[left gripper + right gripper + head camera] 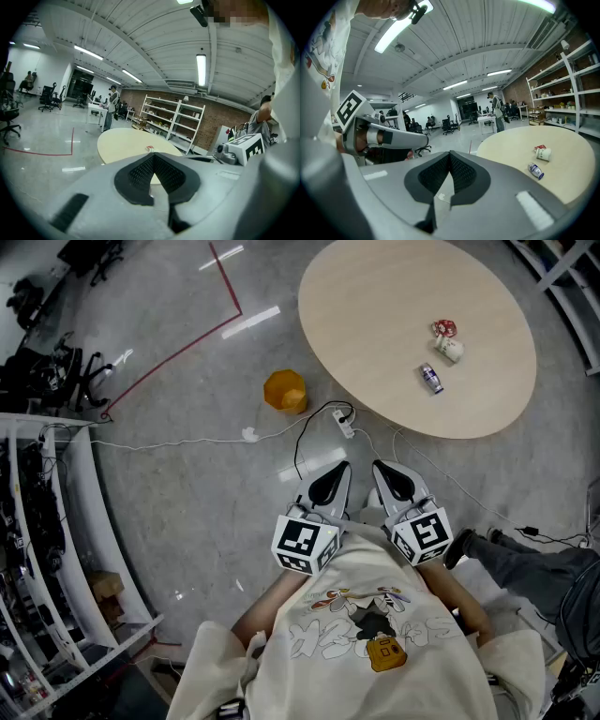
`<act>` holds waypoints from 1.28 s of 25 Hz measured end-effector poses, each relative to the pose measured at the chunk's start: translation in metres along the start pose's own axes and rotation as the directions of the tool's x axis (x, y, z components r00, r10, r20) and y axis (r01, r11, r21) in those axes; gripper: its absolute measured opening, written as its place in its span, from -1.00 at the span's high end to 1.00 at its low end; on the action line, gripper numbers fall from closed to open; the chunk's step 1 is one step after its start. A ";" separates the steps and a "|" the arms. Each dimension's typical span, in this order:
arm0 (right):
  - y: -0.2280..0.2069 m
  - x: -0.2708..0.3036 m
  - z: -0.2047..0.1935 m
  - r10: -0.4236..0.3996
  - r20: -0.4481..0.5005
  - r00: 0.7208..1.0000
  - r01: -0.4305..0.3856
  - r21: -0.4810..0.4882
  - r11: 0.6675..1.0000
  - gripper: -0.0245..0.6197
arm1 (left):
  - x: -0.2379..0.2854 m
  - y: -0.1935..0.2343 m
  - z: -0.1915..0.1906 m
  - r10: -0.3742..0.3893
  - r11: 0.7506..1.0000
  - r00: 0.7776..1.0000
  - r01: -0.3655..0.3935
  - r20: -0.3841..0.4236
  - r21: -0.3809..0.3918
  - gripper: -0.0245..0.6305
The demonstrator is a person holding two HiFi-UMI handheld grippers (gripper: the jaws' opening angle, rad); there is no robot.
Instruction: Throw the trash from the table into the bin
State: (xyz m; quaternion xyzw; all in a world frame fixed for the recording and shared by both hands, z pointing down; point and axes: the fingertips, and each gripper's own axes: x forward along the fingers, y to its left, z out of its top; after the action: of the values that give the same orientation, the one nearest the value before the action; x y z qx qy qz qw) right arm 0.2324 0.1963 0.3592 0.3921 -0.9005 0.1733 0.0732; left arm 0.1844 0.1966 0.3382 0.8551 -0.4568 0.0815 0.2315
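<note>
On the round beige table (394,296) lie a red-and-white packet (444,328), a white paper cup (453,350) on its side and a small can (430,378). An orange bin (285,391) stands on the floor left of the table. My left gripper (337,472) and right gripper (384,472) are held side by side close to my chest, well short of the table, both shut and empty. The right gripper view shows its closed pads (450,157), with the cup (543,153), packet (539,147) and can (535,170) beyond. In the left gripper view, only the packet (150,148) shows past the closed left gripper (153,157).
A white power strip (345,423) and cables trail across the floor between me and the table. Red tape (187,343) marks the floor. Metal shelving (56,549) runs along the left. A person's leg (525,563) is at my right. Shelves and people stand far off.
</note>
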 end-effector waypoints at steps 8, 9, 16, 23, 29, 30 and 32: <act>0.024 0.019 -0.009 0.048 -0.046 0.998 -0.048 -0.005 0.999 0.91 | -0.019 0.019 -0.003 0.028 0.999 1.000 -0.027 0.006 -0.037 0.92; 0.025 0.021 -0.011 0.050 -0.056 0.997 -0.050 0.000 0.999 0.92 | -0.022 0.022 -0.004 0.036 0.998 0.999 -0.036 0.008 -0.047 0.92; 0.049 0.047 -0.001 0.092 -0.046 0.995 -0.090 0.050 0.995 0.90 | -0.053 0.053 -0.001 0.092 0.991 0.996 -0.089 0.019 -0.095 0.92; 0.037 0.051 -0.034 0.050 -0.127 0.991 -0.038 0.092 0.995 0.90 | -0.052 0.073 -0.025 0.097 0.981 0.995 -0.096 -0.002 -0.168 0.92; 0.091 0.069 -0.037 0.059 -0.162 0.985 -0.054 0.034 0.998 0.90 | -0.103 0.114 -0.036 0.129 0.958 0.992 -0.119 0.019 -0.259 0.92; 0.099 0.070 -0.036 0.064 -0.171 0.983 -0.061 0.023 0.998 0.90 | -0.112 0.117 -0.035 0.132 0.955 0.991 -0.121 0.022 -0.272 0.92; 0.112 0.081 -0.029 0.088 -0.181 0.980 -0.088 0.007 0.996 0.90 | -0.127 0.128 -0.028 0.150 0.949 0.988 -0.136 0.030 -0.284 0.92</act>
State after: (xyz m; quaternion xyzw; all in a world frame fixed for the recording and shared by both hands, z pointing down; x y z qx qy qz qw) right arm 0.0957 0.2227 0.3792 0.3345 -0.9066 0.2108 0.1472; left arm 0.0097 0.2433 0.3590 0.7800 -0.5302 0.0107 0.3321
